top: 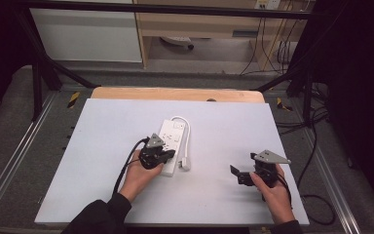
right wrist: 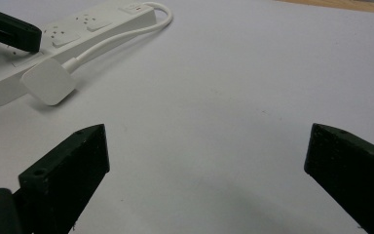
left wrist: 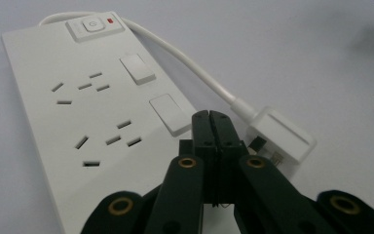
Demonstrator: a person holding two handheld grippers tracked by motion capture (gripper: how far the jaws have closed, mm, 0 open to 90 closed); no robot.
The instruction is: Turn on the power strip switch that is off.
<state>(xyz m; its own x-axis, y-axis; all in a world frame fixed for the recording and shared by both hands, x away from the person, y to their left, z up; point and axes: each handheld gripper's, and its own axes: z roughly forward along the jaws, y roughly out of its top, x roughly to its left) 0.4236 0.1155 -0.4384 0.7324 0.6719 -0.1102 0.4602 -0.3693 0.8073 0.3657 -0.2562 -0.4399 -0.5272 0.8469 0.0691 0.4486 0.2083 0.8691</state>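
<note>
A white power strip [top: 169, 144] lies near the middle of the white table [top: 102, 161], its long axis running from about six o'clock to twelve o'clock in the high view, with its switch end at the twelve o'clock end. Its white cord [top: 187, 134] loops out from that far end, curves round at one o'clock and runs back down the strip's three o'clock side to a white plug [top: 185, 164], which lies flat on the table just beside the strip's near corner. The left gripper [top: 161, 156] sits over the strip's near, six o'clock end, held by the person's left hand [top: 139, 176]. In the left gripper view its two black jaws are pressed together tip to tip with nothing between them, and their tips [left wrist: 209, 127] hover at the strip's edge beside a white rocker switch [left wrist: 169, 114], with the plug [left wrist: 282, 135] at about three o'clock from them; whether the tips touch the strip cannot be told. The right gripper [top: 241, 174] rests well apart at four o'clock from the strip, held by the right hand [top: 275, 195]. In the right gripper view its jaws stand spread wide over bare table, holding nothing, with the power strip [right wrist: 68, 34] and plug [right wrist: 48, 82] off at ten o'clock.
</note>
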